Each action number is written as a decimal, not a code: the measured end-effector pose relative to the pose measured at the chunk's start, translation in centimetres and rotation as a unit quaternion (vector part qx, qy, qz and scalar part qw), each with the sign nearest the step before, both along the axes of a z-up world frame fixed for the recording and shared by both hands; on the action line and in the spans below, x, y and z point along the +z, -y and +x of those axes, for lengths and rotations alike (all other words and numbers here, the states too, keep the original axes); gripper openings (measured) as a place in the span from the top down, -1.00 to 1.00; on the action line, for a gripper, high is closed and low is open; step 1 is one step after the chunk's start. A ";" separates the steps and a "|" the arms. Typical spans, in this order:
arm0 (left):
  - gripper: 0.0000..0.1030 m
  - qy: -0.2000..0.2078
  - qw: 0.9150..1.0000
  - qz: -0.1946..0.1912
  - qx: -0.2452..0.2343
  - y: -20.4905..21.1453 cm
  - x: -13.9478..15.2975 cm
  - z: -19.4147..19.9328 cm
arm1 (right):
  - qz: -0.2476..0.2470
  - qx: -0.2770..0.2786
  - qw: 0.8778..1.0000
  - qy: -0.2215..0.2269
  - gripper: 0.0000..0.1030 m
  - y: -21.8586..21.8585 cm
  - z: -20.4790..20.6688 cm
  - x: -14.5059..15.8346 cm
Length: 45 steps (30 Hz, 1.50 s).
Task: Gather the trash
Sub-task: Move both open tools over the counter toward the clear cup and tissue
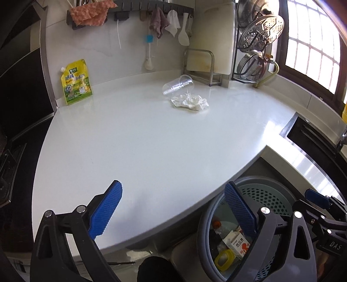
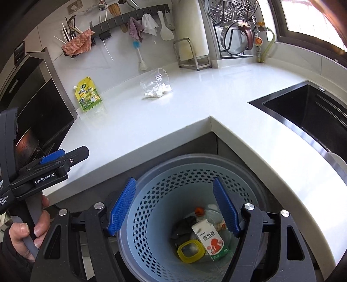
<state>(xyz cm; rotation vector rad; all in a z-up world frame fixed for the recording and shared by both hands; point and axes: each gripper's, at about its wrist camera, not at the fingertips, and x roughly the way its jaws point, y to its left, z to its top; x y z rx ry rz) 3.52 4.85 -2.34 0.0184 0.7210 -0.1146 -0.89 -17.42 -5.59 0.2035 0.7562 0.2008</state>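
Jaws stand wide and empty on both tools: the left gripper (image 1: 173, 211) hangs over the near edge of the white counter (image 1: 141, 141), the right gripper (image 2: 174, 208) over the perforated bin (image 2: 164, 188). Ahead, well apart from either, the clear plastic cup (image 1: 177, 84) lies tipped, touching the crumpled tissue (image 1: 190, 102). The left looks nearer, already over the counter.

Home kitchen, def. White L-shaped countertop (image 2: 195, 104) w/ a black sink (image 2: 308, 121) set in it. Wall rail (image 2: 130, 17) holds rags, a rice paddle (image 2: 166, 26), a bottle brush. Steamer trays & pot lids on a wire rack (image 2: 236, 28) by the window; seasoning pouch (image 2: 87, 94) next to the stove.
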 end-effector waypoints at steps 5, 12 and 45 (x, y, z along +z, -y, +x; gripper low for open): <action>-0.82 0.008 1.000 -0.013 0.008 -1.6 1.4 3.0 | 0.007 0.000 1.000 0.012 -0.38 -0.6 3.8 1.4; -0.82 0.018 0.999 -0.012 0.024 -3.3 2.3 7.7 | -0.007 0.009 1.000 0.022 -0.39 -2.0 8.7 2.7; -0.88 0.010 0.998 0.010 0.056 -5.3 1.6 21.8 | -0.033 0.048 0.998 -0.005 -0.57 -5.3 27.9 2.5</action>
